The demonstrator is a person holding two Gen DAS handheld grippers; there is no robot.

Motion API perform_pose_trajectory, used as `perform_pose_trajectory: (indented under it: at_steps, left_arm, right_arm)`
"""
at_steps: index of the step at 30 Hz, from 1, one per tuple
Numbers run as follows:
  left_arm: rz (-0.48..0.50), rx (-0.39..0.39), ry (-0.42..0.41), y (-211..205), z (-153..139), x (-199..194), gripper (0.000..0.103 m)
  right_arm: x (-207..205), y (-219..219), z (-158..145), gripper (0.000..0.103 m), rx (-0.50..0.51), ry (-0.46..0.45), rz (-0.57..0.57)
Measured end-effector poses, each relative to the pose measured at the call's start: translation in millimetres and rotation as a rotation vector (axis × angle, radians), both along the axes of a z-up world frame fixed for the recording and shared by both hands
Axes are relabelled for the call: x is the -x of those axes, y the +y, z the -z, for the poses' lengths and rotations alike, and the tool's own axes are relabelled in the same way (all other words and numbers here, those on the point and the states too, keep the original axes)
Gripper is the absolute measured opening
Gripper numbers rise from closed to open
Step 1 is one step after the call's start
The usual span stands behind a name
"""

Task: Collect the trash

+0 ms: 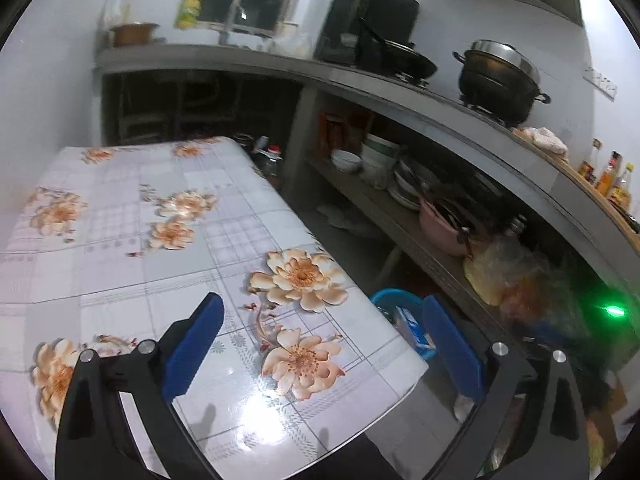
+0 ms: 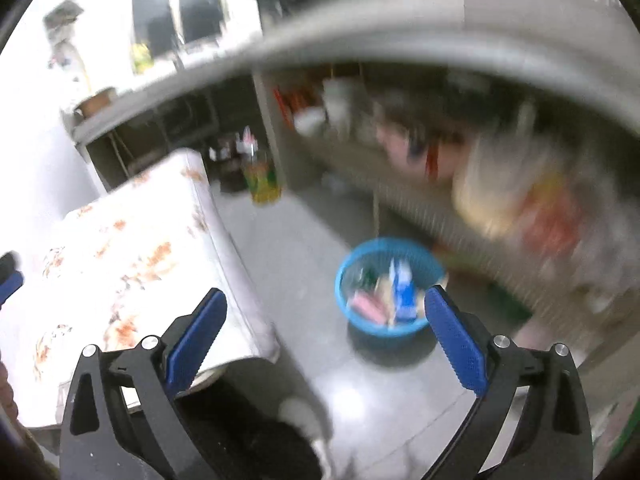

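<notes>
A blue basket [image 2: 388, 326] stands on the grey floor beside the table. It holds several pieces of trash, among them a blue and white carton [image 2: 404, 292] and a pink packet [image 2: 368, 306]. My right gripper [image 2: 324, 300] is open and empty, above the floor just left of the basket. The right wrist view is blurred. My left gripper [image 1: 320, 308] is open and empty over the near right corner of the floral table [image 1: 160, 264]. The basket [image 1: 394, 298] peeks out past that corner, with the carton [image 1: 414, 330] in it.
A long kitchen counter [image 1: 400, 80] runs behind, with a wok [image 1: 404, 60], a lidded pot [image 1: 500, 78] and bottles [image 1: 612, 176]. The shelf under it holds bowls [image 1: 372, 158], plates and a plastic bag [image 1: 504, 272]. An oil bottle [image 2: 262, 178] stands on the floor past the table's far end.
</notes>
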State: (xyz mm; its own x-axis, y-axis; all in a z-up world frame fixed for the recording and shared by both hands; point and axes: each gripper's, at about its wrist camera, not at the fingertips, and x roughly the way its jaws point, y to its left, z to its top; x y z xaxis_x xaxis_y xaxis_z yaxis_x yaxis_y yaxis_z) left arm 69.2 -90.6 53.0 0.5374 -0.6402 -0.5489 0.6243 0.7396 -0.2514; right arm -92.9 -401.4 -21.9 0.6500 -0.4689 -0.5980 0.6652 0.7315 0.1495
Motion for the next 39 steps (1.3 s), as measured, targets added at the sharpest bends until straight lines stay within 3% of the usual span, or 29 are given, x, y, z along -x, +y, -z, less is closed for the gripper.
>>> perform_pose_trajectory:
  at_steps: [2, 4, 7, 12, 16, 19, 23, 39]
  left_arm:
    - [-0.036, -0.003, -0.026, -0.1, -4.5, 9.6, 0.097]
    - [-0.106, -0.065, -0.111, -4.5, -8.8, 25.6, 0.097]
    - [-0.139, -0.105, -0.169, -5.3, -4.9, 42.5, 0.097]
    - [-0.228, -0.253, -0.118, -6.8, 21.1, 50.0, 0.097]
    - [-0.267, -0.341, -0.039, 1.2, 43.8, 46.6, 0.097]
    - [-0.317, -0.352, 0.017, 11.6, 55.1, 40.6, 0.097]
    - [-0.367, -0.352, 0.082, 22.3, 64.8, 34.1, 0.097]
    - [-0.382, -0.354, 0.064, 15.6, 57.7, 37.6, 0.097]
  right_arm:
    - [6.3, 19.3, -21.3, 0.095, 0.084, -0.045, -0.009]
    - [9.7, 32.8, -34.9, 0.095, 0.138, -0.074, -0.023]
    - [6.7, 48.1, -39.4, 0.095, 0.162, -0.067, -0.055]
    - [12.6, 69.1, -31.2, 0.095, 0.178, -0.071, -0.035]
    - [7.5, 83.5, -29.9, 0.095, 0.207, 0.057, 0.029]
    - [2.7, 76.9, -19.7, 0.095, 0.186, 0.133, 0.055]
    - [8.4, 68.6, -12.3, 0.095, 0.101, 0.132, 0.082]
    - [17.5, 62.6, -8.2, 0.095, 0.036, 0.123, 0.112]
